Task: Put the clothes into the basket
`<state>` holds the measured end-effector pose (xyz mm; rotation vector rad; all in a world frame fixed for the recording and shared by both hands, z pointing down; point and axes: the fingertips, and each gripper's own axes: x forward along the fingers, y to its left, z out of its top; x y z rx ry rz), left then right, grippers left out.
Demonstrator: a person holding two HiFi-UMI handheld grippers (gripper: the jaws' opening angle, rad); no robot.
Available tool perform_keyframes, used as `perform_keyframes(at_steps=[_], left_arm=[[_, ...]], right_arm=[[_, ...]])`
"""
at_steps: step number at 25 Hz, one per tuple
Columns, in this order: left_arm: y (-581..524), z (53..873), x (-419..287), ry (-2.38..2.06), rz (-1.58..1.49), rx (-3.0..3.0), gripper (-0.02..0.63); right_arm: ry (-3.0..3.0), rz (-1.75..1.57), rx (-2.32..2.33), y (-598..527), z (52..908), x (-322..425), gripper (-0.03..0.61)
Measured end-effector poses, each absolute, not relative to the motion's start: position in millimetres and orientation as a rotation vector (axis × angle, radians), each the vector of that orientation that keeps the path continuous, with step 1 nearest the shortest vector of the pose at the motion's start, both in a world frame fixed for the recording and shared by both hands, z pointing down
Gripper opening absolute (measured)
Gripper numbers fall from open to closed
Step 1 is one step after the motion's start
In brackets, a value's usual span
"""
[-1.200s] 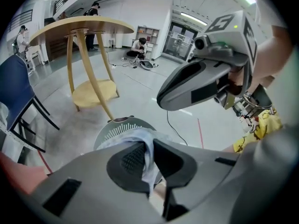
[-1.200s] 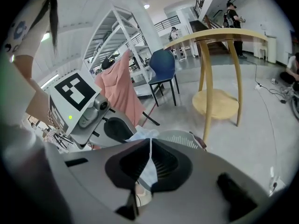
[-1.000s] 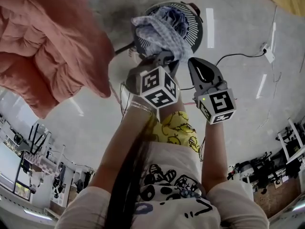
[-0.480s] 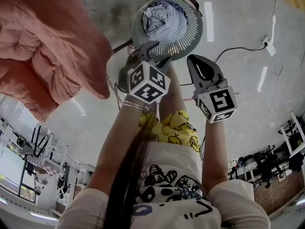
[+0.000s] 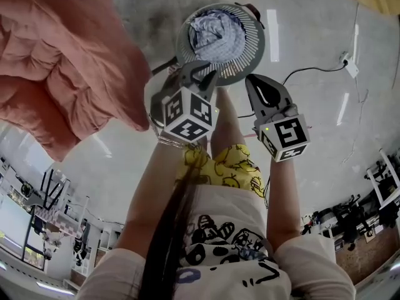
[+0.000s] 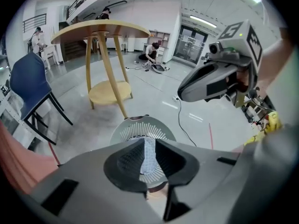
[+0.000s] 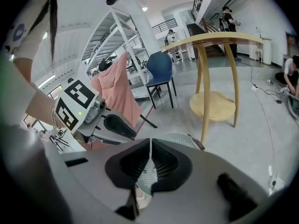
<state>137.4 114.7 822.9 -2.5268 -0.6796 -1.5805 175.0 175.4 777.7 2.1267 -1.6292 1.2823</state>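
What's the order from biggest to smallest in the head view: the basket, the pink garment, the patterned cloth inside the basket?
1. pink garment, largest, though likely nearer the camera
2. basket
3. patterned cloth, lying inside the basket

The left gripper (image 5: 199, 74), whose jaws have just been closing with nothing between them, hides the near rim of the basket (image 5: 253, 39) in the head view. In its own view the jaws cover most of the basket (image 6: 140, 125), and only a strip of patterned cloth (image 6: 147, 155) shows through their gap. The right gripper (image 7: 150, 141) likewise covers most of the basket (image 7: 180, 138). To the left gripper's left, the pink garment (image 5: 62, 67) runs off the picture's edges. Far beyond, a person on the floor (image 6: 152, 54) is too small to make out.
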Motion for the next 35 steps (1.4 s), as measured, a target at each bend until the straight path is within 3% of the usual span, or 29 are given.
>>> perform_keyframes(at_steps=[2,8,35], left_arm=[[108,813,142,-0.679,-1.551,-2.534,0.049],[93,778,152,-0.678,-1.49,-2.557,0.028],[63,595,179,-0.68,-1.171,-2.7,0.015]], right_arm=[[-1.635,1.261,2.135,171,768,179,0.032],[-1.635,1.181,2.165,165,740,197,0.032],[-1.706,0.89,2.257,139,576,214,0.032]])
